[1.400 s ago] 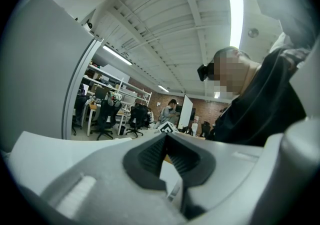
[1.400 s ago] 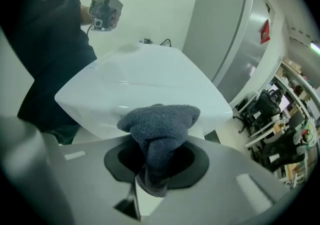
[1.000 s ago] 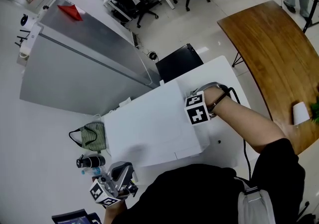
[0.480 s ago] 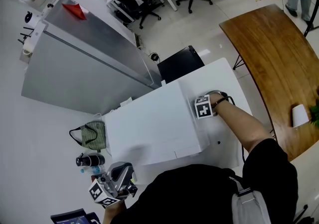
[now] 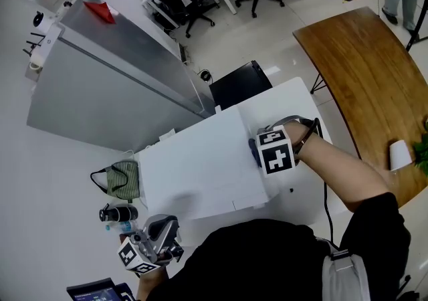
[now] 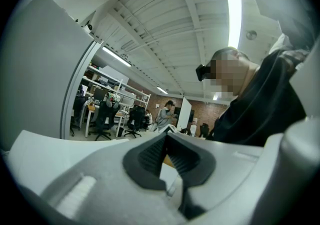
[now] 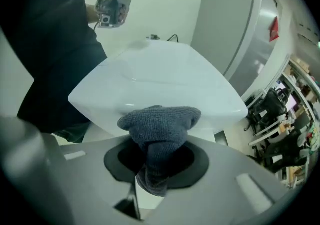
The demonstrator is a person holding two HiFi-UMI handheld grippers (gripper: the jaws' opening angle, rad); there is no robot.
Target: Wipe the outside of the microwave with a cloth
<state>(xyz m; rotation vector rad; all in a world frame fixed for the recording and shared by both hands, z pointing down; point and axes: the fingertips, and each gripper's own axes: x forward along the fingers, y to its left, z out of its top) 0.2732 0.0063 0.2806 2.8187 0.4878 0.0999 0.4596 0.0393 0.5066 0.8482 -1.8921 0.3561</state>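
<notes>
Our right hand-held gripper [image 7: 156, 166] clamps a grey cloth [image 7: 160, 121] at the edge of the microwave [image 5: 190, 169] just ahead of it. Our left hand-held gripper [image 6: 167, 151], jaws together and empty, hangs well apart from it.

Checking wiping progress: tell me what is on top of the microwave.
Only the grey cloth, held in the right gripper, sits at the right edge of the microwave top. The patch under cloth and gripper is covered, so it cannot be seen.

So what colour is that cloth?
Dark grey, with a knitted texture. The cloth shows best in the right gripper view, pinched in the right gripper.
</notes>
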